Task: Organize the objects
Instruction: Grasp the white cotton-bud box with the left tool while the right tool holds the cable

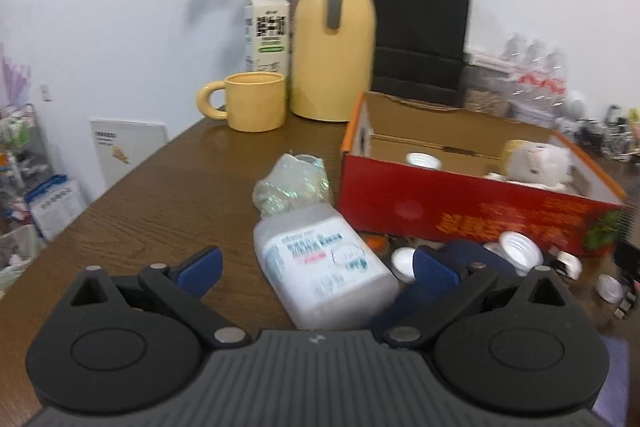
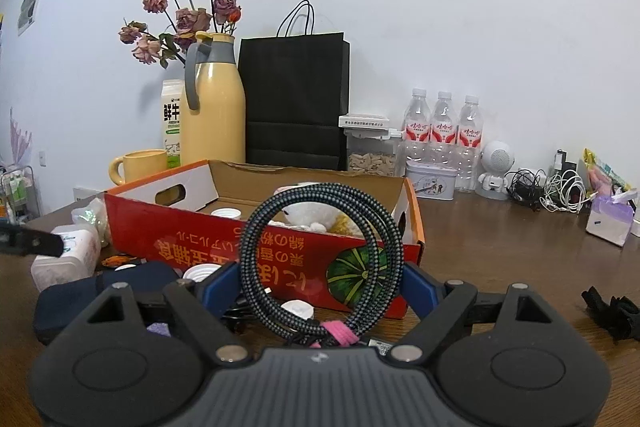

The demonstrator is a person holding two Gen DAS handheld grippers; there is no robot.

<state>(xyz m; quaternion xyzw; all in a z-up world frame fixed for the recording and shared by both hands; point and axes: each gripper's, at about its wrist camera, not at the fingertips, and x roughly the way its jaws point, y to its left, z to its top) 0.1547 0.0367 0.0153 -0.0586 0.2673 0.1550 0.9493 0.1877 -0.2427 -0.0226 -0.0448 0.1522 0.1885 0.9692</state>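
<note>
My right gripper is shut on a coiled braided cable bound by a pink tie. The coil stands upright between the blue pads, just in front of the red cardboard box. The box holds a white plush toy and a white cap. My left gripper is open around a white translucent bottle lying on the table; there is a gap at its left pad. That bottle also shows at the left of the right wrist view.
Crumpled plastic wrap, a dark blue pouch and white caps lie by the box. A yellow mug, yellow flask, milk carton, black bag, water bottles and cables line the wall. A black strap lies right.
</note>
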